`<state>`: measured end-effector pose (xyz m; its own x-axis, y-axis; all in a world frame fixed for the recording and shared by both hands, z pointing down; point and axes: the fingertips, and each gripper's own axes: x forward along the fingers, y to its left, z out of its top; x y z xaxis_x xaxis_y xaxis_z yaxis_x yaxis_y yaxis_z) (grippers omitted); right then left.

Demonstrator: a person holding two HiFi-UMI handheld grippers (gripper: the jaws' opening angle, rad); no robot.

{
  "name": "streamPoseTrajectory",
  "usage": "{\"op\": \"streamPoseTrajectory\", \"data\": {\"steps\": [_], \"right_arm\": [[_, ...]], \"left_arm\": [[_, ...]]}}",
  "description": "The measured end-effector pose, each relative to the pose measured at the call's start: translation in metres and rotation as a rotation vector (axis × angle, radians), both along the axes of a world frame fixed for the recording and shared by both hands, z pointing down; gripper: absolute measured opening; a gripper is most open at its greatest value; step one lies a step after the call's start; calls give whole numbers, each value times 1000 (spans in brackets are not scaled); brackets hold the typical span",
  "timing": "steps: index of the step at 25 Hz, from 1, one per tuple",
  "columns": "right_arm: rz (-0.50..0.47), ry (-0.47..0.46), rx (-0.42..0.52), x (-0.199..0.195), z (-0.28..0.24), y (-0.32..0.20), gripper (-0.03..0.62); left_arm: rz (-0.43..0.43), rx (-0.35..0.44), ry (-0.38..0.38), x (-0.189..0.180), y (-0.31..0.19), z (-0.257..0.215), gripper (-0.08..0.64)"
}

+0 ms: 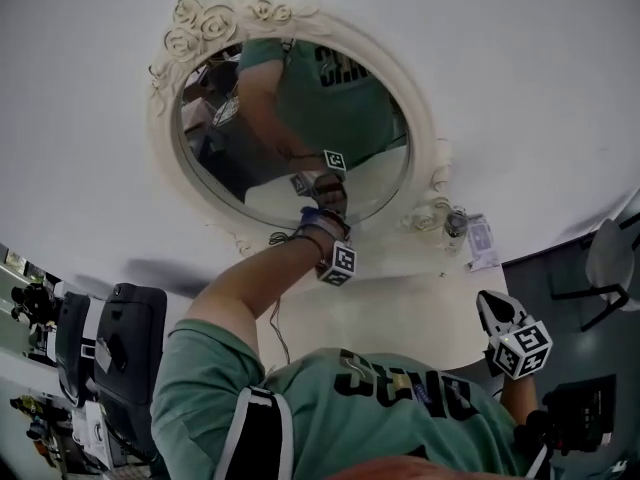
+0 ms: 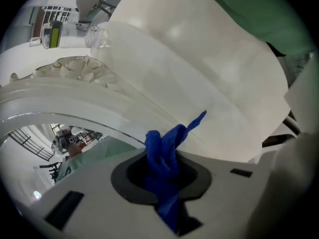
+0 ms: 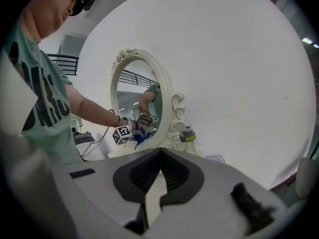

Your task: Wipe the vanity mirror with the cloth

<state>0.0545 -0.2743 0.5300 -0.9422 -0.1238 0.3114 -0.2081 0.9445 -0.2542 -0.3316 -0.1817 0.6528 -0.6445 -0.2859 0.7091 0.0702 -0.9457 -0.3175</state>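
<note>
The white wall (image 1: 520, 88) filled most of the head view, and the pale surface (image 1: 400, 318) ran below it with bare room between the mirror's foot and your chest. The oval vanity mirror (image 1: 300, 118) stood on that surface against the wall, its cream frame (image 1: 200, 23) carved with roses at the top. Your left arm reached to the glass's lower rim, and there your left hand-held gripper (image 1: 325, 210) was clamped on the blue cloth (image 1: 310, 214). The left gripper view showed what the head view could not: the cloth (image 2: 167, 148) was bunched between the jaws, and its free tip poked up against the curved frame just beside the edge of the glass. Your right hand-held gripper (image 1: 495, 308) hung well back from the mirror, near the surface's right edge. Its own view showed the jaws brought together with nothing between them (image 3: 159, 156). Only that view gave the mirror's side profile. A small green-lidded jar (image 3: 188, 135) sat just beside the frame's base; its contents could not be made out. A paper slip (image 1: 482, 243) lay near it.
</note>
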Motion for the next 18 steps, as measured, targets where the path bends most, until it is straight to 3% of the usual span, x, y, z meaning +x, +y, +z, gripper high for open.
{"op": "streamPoseTrajectory", "data": {"steps": [2,4,7,9,12,15,18], "right_arm": [[0,-14,30,-10,-16,11,5],[-9,-26,55,-23,-32,29,5],[-41,-46,103,-48,-59,61,5],[-63,-53,137,-68,-78,78,5],[-105,-61,155,-101,-95,112,5],[-155,-76,140,-139,-104,151,5],[-191,-78,112,-175,-106,187,5]], "left_arm": [[-5,25,18,0,0,0,61],[-47,112,95,5,7,0,64],[-113,318,323,35,27,-21,74],[-110,511,489,60,42,-61,74],[-195,841,794,80,93,-136,74],[-386,1151,1182,78,161,-197,75],[-590,1371,1561,62,228,-223,75]]}}
